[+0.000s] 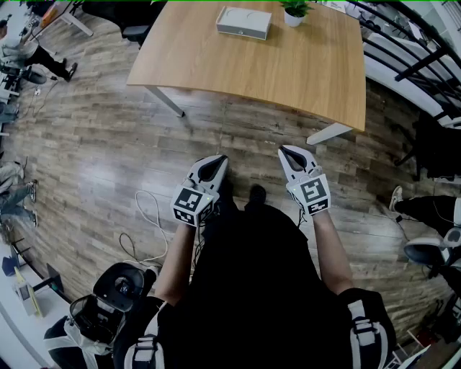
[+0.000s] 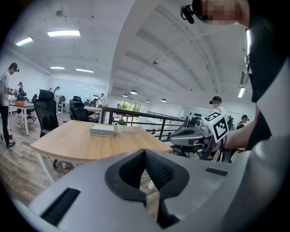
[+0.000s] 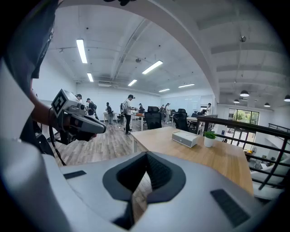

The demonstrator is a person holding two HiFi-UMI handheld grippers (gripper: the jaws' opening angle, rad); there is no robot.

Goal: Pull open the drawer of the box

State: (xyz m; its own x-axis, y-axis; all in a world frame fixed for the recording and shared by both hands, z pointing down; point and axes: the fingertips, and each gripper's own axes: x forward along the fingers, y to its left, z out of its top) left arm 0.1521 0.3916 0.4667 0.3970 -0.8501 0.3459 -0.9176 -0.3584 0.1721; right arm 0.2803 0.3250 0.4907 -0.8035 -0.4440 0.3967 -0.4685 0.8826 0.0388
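Note:
A flat white-grey box (image 1: 244, 21) lies on the far side of a wooden table (image 1: 288, 72); it also shows as the box (image 2: 101, 130) and the box (image 3: 184, 138) in the gripper views. My left gripper (image 1: 218, 159) and right gripper (image 1: 287, 150) are held side by side in front of my body over the floor, well short of the table. Both are shut with nothing between their jaws. The left gripper (image 2: 145, 152) and right gripper (image 3: 146, 155) show their tips meeting. I cannot make out the drawer's front from here.
A small potted plant (image 1: 294, 12) stands beside the box on the table. A black railing (image 1: 418, 50) runs along the right. Office chairs (image 1: 115, 288) sit at the lower left, cables (image 1: 140, 216) lie on the wooden floor, and people stand at desks far off.

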